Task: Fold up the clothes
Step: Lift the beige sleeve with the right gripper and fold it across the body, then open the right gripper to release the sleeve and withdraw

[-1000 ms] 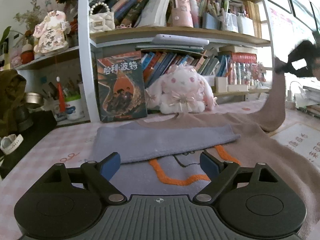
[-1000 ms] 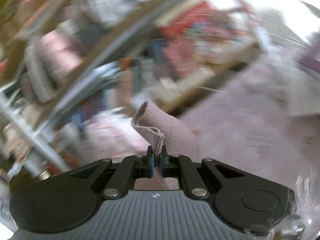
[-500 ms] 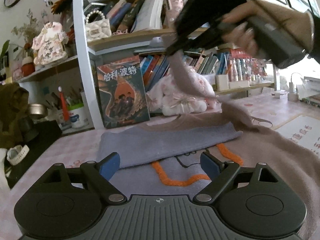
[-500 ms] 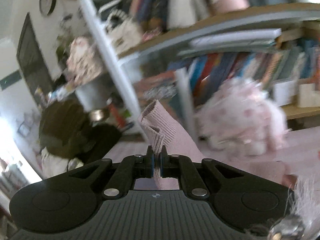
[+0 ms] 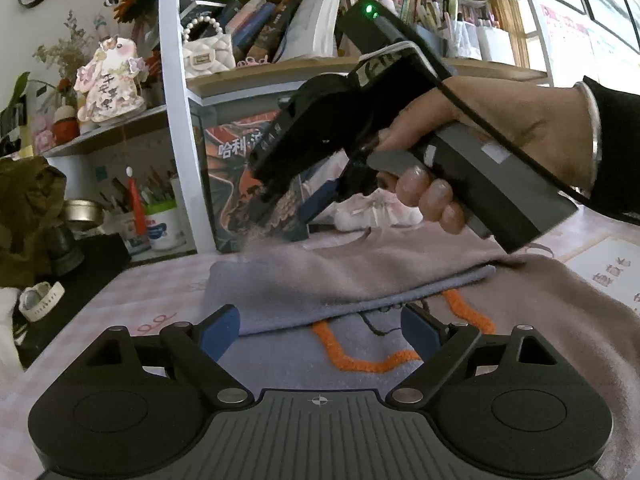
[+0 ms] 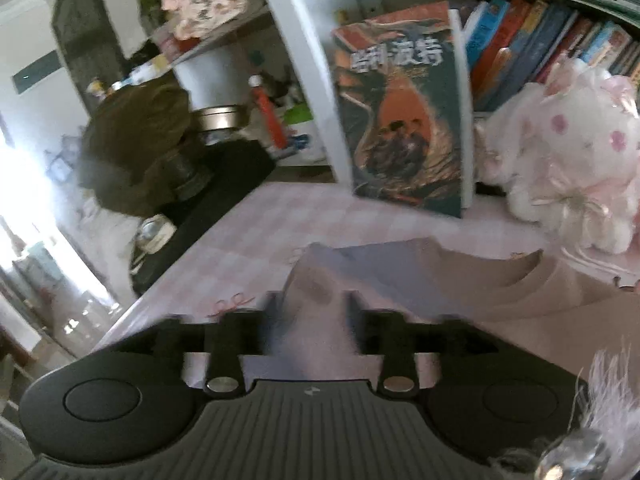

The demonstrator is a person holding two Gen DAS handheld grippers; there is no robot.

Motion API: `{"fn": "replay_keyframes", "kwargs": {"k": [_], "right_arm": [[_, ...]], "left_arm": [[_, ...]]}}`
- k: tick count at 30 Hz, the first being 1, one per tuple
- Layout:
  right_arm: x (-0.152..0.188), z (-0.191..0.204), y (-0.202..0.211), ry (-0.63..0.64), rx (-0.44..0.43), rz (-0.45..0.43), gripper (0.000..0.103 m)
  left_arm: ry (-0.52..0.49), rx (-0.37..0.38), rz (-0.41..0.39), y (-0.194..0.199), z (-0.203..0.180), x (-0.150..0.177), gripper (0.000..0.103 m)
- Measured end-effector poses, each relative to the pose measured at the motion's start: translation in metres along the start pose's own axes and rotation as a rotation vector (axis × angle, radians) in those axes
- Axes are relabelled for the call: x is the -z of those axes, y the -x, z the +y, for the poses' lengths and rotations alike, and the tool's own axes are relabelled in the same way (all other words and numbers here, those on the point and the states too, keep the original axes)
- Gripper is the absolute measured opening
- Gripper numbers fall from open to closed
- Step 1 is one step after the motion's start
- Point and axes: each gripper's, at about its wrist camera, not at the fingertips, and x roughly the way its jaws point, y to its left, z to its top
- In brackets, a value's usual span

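A pinkish-brown and grey-blue sweater [image 5: 400, 280] with an orange embroidered outline lies on the pink checked table [image 5: 152, 292]. Its right sleeve [image 5: 360, 268] lies folded across the body toward the left; it also shows in the right wrist view [image 6: 400, 276]. My left gripper [image 5: 320, 328] is open and empty, low over the sweater's near part. My right gripper [image 6: 314, 312] is open just above the sleeve end, which lies blurred between the fingers. The right gripper also shows in the left wrist view [image 5: 288, 208], held in a hand above the sweater.
A bookshelf [image 5: 176, 120] stands behind the table with an upright book [image 6: 404, 112] and a white plush rabbit [image 6: 568, 168]. A dark bag [image 5: 72, 272], a watch [image 5: 40, 300] and a cup of pens [image 5: 160, 224] sit at the left. Papers [image 5: 608, 268] lie at the right.
My right gripper carried the sleeve from the right across the sweater to the left, lowered it and opened, letting the sleeve go. The left gripper stayed nearly still.
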Motion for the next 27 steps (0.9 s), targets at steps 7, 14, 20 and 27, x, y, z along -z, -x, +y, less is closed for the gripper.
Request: {"fn": "replay_keyframes", "kwargs": {"k": [7, 14, 20, 27], "right_arm": [[0.016, 0.010, 0.027, 0.078, -0.008, 0.012, 0.046], [0.054, -0.002, 0.085, 0.053, 0.035, -0.061, 0.047], [0.115, -0.028, 0.147, -0.002, 0.099, -0.124, 0.047], [0.187, -0.053, 0.208, -0.009, 0.205, -0.099, 0.048]], "left_arm": [[-0.062, -0.017, -0.013, 0.002, -0.010, 0.001, 0.093], [-0.096, -0.049, -0.030, 0.005, -0.015, 0.000, 0.094], [-0.039, -0.058, -0.061, 0.025, -0.005, 0.004, 0.094], [-0.031, -0.096, -0.052, 0.074, 0.009, 0.014, 0.094]]}}
